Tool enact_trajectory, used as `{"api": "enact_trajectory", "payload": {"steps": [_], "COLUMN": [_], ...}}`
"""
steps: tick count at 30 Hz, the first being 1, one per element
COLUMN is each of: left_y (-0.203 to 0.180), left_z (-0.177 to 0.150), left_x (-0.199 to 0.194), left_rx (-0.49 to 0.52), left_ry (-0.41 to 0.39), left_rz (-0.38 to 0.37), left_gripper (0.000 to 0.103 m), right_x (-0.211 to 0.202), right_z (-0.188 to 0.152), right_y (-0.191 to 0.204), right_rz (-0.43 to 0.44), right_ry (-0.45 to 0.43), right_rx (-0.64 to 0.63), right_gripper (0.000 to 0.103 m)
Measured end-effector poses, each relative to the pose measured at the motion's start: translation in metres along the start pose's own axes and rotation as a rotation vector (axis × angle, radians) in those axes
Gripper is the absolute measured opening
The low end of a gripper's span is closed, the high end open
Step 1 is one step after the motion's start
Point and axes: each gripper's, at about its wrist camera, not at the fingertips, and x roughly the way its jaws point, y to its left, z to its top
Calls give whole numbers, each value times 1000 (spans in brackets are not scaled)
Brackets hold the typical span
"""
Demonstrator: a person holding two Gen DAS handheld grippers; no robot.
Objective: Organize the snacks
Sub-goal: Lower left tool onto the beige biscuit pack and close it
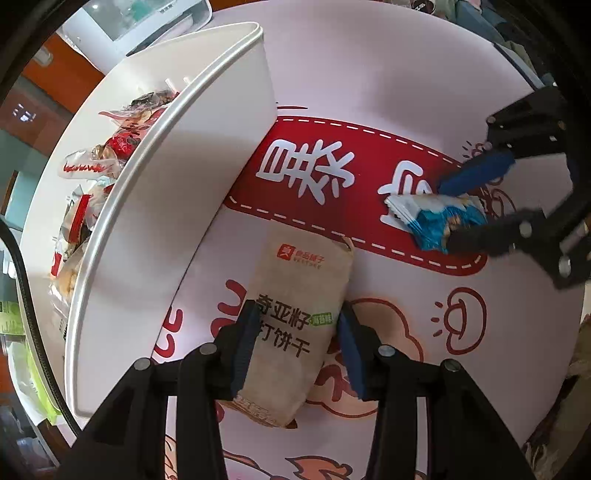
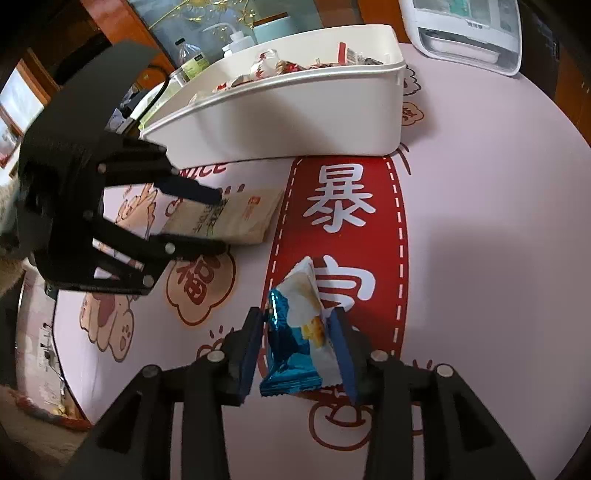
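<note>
A tan cracker packet [image 1: 299, 280] lies on the printed table mat beside the white bin [image 1: 207, 166]. My left gripper [image 1: 297, 332] points down over it with a pad pressed on each long side. In the right wrist view the same gripper [image 2: 218, 221] straddles the tan packet [image 2: 243, 218]. A small blue and white snack packet [image 2: 295, 295] stands crumpled on the red banner of the mat. My right gripper [image 2: 297, 328] has its pads against both sides of it. From the left wrist view, the right gripper [image 1: 448, 214] holds this blue packet [image 1: 424, 210] at the right.
The white bin [image 2: 295, 110] holds several wrapped snacks and sits at the far side of the round table. A white appliance [image 2: 469, 29] stands behind the bin. Bottles [image 2: 192, 59] stand beyond the bin's left end. The mat's right half [image 2: 480, 240] is bare.
</note>
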Motion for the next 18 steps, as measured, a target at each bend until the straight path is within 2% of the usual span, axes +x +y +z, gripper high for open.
{"api": "enact_trajectory", "payload": {"steps": [1, 3, 4, 5, 7, 9, 10, 11, 12, 13, 14, 18], "left_y": [0, -4, -8, -12, -17, -14, -11, -8, -4, 2, 3, 8], "left_z": [4, 11, 12, 13, 15, 20, 22, 22, 20, 22, 20, 21], "left_x": [2, 8, 10, 10, 10, 12, 13, 13, 12, 12, 8, -1], "left_rx": [12, 63, 93, 118, 153, 123, 92, 58, 28, -12, -25, -88], "left_ry": [17, 34, 36, 24, 8, 10, 13, 18, 21, 15, 3, -28], "left_rz": [16, 39, 71, 111, 147, 125, 98, 57, 5, -29, -4, -47], "left_gripper": [43, 61, 78, 87, 89, 89, 89, 82, 74, 61, 46, 35], "right_x": [1, 2, 2, 2, 2, 2, 2, 2, 2, 3, 3, 4], "right_z": [1, 0, -1, -1, -1, -2, -3, -4, -3, -3, -3, -4], "right_y": [1, 6, 7, 7, 9, 9, 9, 10, 12, 13, 13, 18], "right_rz": [-11, -29, -33, -40, -45, -49, -50, -50, -49, -43, -40, -43], "right_ry": [2, 0, -1, -3, -6, -6, -5, -5, -2, 3, 8, 16], "right_rx": [-5, -16, -18, -19, -17, -15, -12, -12, -11, -14, -16, -39], "right_gripper": [41, 42, 43, 43, 43, 43, 43, 43, 43, 43, 42, 34]}}
